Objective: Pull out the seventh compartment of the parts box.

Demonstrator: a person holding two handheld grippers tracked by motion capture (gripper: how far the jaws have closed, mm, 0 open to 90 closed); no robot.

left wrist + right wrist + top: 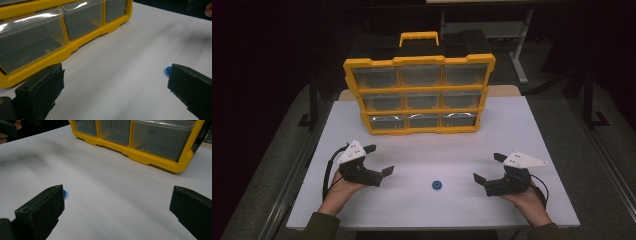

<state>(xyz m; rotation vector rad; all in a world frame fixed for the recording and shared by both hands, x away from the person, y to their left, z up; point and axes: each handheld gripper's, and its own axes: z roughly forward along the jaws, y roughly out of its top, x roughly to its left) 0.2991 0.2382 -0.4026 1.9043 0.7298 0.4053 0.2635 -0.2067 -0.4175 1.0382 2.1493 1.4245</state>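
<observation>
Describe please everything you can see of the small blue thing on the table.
The small blue thing is round, flat and button-like, with a darker centre; its material cannot be told. It lies flat on the white table, between the two grippers and in front of the yellow drawer box. Nothing touches it but the table.

Two black handheld grippers, left gripper [379,160] and right gripper [489,167], each topped by a pale three-cornered plate, trailing black cables; olive sleeves.
</observation>
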